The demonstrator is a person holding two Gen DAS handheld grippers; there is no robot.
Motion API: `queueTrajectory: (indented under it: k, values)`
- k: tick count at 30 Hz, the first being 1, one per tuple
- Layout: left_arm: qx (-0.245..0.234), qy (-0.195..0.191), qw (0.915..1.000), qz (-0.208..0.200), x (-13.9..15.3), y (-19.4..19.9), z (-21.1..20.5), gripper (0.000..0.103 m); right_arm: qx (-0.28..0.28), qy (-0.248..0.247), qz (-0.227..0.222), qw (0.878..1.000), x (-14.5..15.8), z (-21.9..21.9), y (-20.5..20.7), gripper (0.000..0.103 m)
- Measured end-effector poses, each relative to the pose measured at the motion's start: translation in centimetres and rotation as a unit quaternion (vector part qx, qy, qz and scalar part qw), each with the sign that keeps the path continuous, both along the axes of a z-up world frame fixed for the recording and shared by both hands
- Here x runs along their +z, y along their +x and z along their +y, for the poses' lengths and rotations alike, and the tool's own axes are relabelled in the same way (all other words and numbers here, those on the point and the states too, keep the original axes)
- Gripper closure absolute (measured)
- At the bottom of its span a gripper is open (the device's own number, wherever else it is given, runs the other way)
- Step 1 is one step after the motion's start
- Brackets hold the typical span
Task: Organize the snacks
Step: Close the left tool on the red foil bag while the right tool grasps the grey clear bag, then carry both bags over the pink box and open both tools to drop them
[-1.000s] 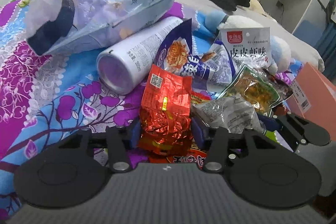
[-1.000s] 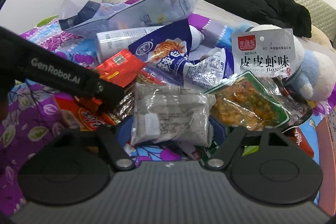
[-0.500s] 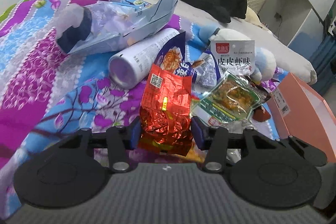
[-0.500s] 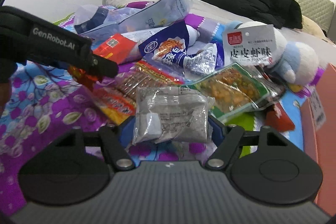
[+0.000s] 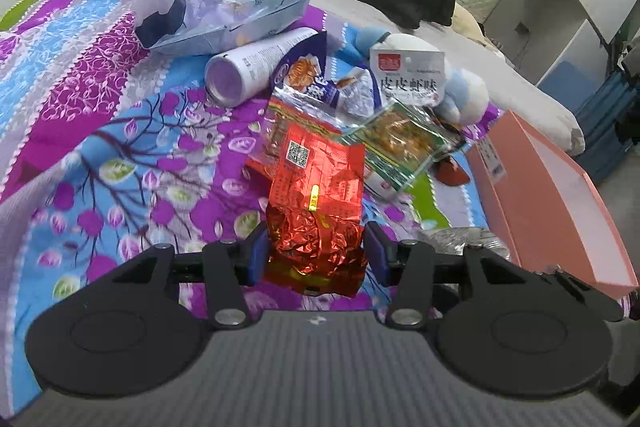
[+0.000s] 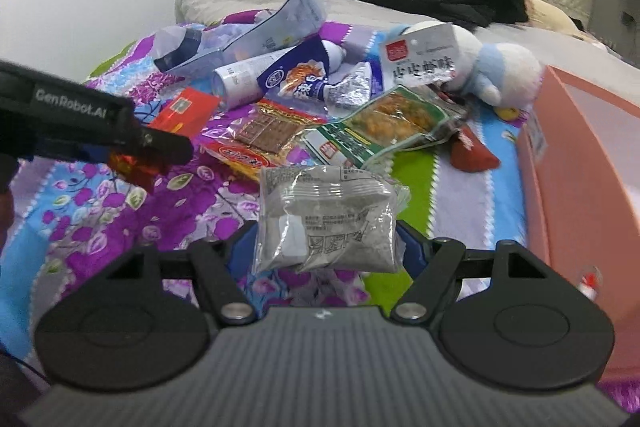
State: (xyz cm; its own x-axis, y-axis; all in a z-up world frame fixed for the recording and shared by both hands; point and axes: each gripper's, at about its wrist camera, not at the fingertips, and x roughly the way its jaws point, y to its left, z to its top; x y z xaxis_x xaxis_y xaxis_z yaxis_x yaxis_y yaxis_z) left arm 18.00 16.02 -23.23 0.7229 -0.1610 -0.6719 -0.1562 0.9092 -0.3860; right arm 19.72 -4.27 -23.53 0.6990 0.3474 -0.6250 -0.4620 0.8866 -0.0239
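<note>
My left tongs (image 5: pixel 316 251) are matte black plastic: two flat round-lobed plates, angular link arms with triangular cut-outs, silver screw heads at the pivots, and blue pads (image 5: pixel 258 253) on the inner faces. A grey ribbed housing with a small white mark sits behind them. My right tongs (image 6: pixel 326 247) share this build. Seen from the right wrist, the left unit's black arm carries white "GenRobot.AI" lettering.

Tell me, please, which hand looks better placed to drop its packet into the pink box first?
Probably the right. The right gripper holds the grey packet just beside the pink box; the left gripper, with the red foil packet, sits farther from it.
</note>
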Motion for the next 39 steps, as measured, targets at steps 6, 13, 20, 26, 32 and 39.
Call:
queueTrajectory:
  k: [6,13,20,26,32,39]
  values:
    - [-0.005,0.002,1.0,-0.001,1.6,-2.2,-2.0,0.048,-0.019,0.015,-0.003,1.0,1.9,-2.0,-2.4,0.029]
    - [-0.018,-0.003,0.9998,-0.006,3.2,-3.3,-4.0,0.048,-0.035,0.026,-0.014,0.999,3.8,-3.6,-3.9,0.029]
    - [-0.03,-0.007,0.9994,-0.013,5.1,-3.6,-5.5,0.048,-0.048,0.032,-0.027,0.998,5.6,-4.7,-4.7,0.029]
    - [-0.046,-0.008,0.9984,-0.03,7.1,-3.5,-7.3,0.048,-0.061,0.034,-0.042,0.997,7.3,-6.5,-5.3,0.029]
    - [-0.082,-0.008,0.9955,-0.046,8.8,-2.8,-10.6,0.048,-0.087,0.038,-0.052,0.994,8.2,-9.2,-5.6,0.029]
    - [-0.143,-0.02,0.9888,-0.039,9.6,-1.1,-14.9,0.048,-0.145,0.043,-0.061,0.987,8.7,-12.8,-6.8,0.029]
